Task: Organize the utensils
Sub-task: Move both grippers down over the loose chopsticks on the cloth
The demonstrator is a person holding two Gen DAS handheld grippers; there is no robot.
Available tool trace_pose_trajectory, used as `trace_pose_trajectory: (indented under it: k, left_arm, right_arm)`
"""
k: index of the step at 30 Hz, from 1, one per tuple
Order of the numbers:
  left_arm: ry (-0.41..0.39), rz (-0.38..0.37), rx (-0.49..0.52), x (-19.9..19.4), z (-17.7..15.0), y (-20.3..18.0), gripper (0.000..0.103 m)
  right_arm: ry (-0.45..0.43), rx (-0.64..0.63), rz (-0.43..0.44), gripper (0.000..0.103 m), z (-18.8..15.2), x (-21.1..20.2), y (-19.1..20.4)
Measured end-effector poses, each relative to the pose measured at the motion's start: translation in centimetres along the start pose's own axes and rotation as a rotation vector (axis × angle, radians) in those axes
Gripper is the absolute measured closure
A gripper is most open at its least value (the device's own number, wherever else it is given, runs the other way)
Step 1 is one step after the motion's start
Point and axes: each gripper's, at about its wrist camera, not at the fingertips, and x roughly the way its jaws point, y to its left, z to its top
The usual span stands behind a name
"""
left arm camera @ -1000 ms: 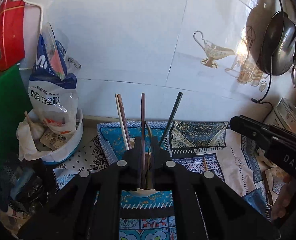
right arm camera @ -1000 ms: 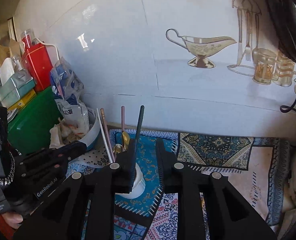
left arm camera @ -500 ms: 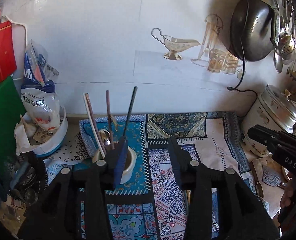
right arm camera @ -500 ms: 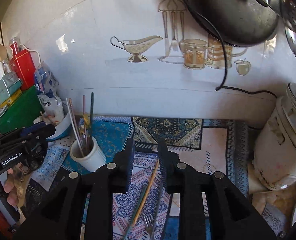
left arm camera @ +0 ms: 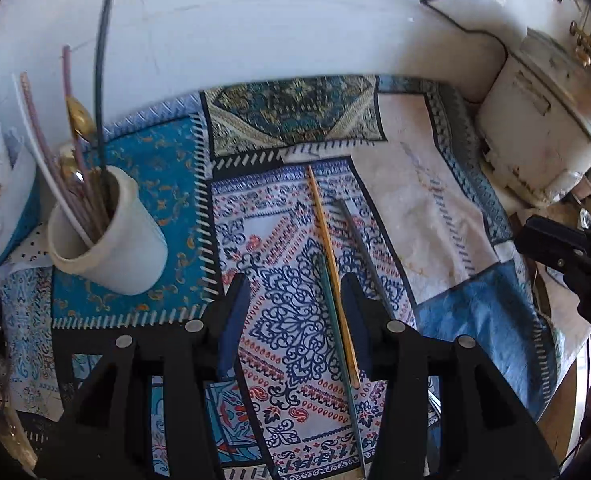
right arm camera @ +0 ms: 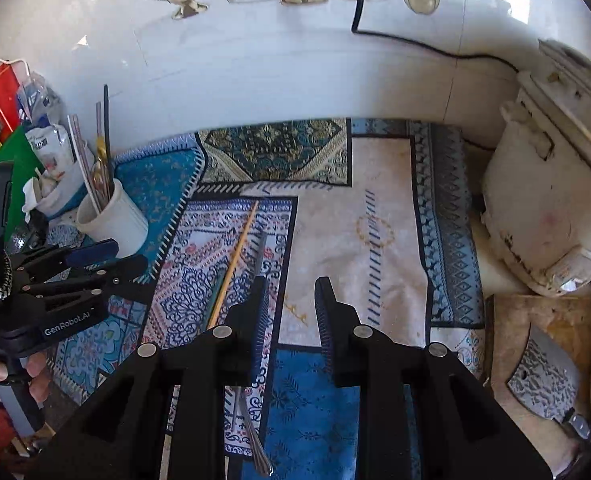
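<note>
A white cup [left arm camera: 111, 240] stands upright at the left, crammed with chopsticks and a gold spoon [left arm camera: 80, 118] — while a yellow chopstick [left arm camera: 329, 264], a green one [left arm camera: 335, 320] and a dark one [left arm camera: 359, 248] lie side by side on the patterned cloth

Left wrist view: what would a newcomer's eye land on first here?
Probably the white cup at the left, bristling with upright chopsticks and spoons. Next, the loose yellow chopstick and green chopstick lying side by side on the patterned cloth, framed between the fingers of the open left gripper. A worn white cooker stands far right.
</note>
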Motion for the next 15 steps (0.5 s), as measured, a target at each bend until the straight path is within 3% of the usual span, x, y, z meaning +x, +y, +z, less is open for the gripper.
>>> trace_pose_trajectory:
  k: [5, 15]
  left_arm:
    - [0.121, 0.006, 0.045, 4.2, -1.8, -1.0, 0.057]
    - [0.178, -0.009, 0.057, 6.1, -3.0, -1.6, 0.057]
  right_arm:
    - [0.076, 0.005, 0.024, 0.081, -1.4, 2.5, -0.5]
    - [0.174, -0.003, 0.079, 0.081, -2.4, 6.3, -0.5]
